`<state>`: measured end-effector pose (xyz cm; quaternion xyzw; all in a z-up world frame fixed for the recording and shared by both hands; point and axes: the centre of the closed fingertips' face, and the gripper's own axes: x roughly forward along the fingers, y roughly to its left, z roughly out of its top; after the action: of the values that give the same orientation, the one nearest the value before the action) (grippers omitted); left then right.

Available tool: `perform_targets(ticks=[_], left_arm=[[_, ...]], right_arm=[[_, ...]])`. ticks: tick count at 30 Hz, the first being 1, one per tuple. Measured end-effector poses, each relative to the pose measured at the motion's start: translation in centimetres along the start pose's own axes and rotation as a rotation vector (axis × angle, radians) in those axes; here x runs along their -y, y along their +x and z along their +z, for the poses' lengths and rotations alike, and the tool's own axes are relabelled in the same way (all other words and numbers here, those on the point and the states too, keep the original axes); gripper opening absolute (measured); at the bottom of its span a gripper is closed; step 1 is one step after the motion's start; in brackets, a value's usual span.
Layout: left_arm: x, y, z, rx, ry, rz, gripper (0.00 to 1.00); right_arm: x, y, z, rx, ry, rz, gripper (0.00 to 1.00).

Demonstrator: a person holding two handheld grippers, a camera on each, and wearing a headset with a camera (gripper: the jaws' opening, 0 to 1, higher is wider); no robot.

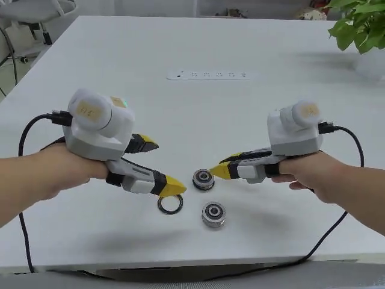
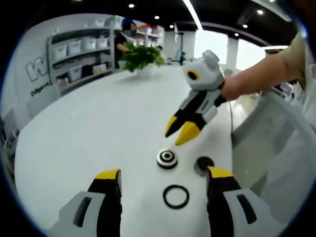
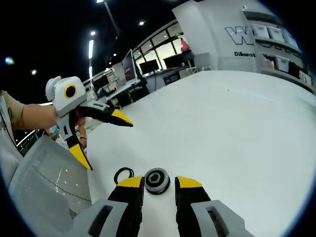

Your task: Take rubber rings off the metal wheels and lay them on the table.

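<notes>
Table: broad white top that bears the ring and all the other parts.
Left gripper: directly above the ring, lower tip hanging just over it. Jaws are spread wide and hold nothing.
Right gripper: to the right of the ring and a little beyond it, aimed back toward it. Jaws are drawn close with a narrow gap between them and pinch nothing.
Power strip: well beyond the ring, flat on the table.
Far wheel: just beyond and to the right of the ring, right at the right gripper's tips. Its rim looks dark, so it seems to wear its rubber.
Near wheel: just right of the ring, a little nearer the person. Its rim looks silvery, probably bare, though this is hard to tell.
Ring: black rubber loop lying flat and free on the table, touching neither wheel.
Step in hand: one ring is off and laid down, and the far wheel appears to be next.
Next move: probably one gripper clamps the far wheel steady while a tip of the other hooks under the rubber and peels it off. The wheel may roll or skid if it is held loosely.
</notes>
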<state>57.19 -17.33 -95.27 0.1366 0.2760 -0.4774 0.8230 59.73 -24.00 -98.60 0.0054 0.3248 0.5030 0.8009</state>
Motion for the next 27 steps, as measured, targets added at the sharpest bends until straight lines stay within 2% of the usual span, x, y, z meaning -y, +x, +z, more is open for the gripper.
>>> perform_targets(ticks=[13,27], left_arm=[[-0.3,1.9,-0.1,-0.013,-0.005,-0.006,0.62],[0.0,3.9,-0.2,-0.026,-0.010,-0.024,0.54]], right_arm=[[0.1,0.5,-1.7,-0.052,-0.092,0.016,0.22],[0.0,1.4,-3.0,-0.090,-0.151,0.033,0.18]])
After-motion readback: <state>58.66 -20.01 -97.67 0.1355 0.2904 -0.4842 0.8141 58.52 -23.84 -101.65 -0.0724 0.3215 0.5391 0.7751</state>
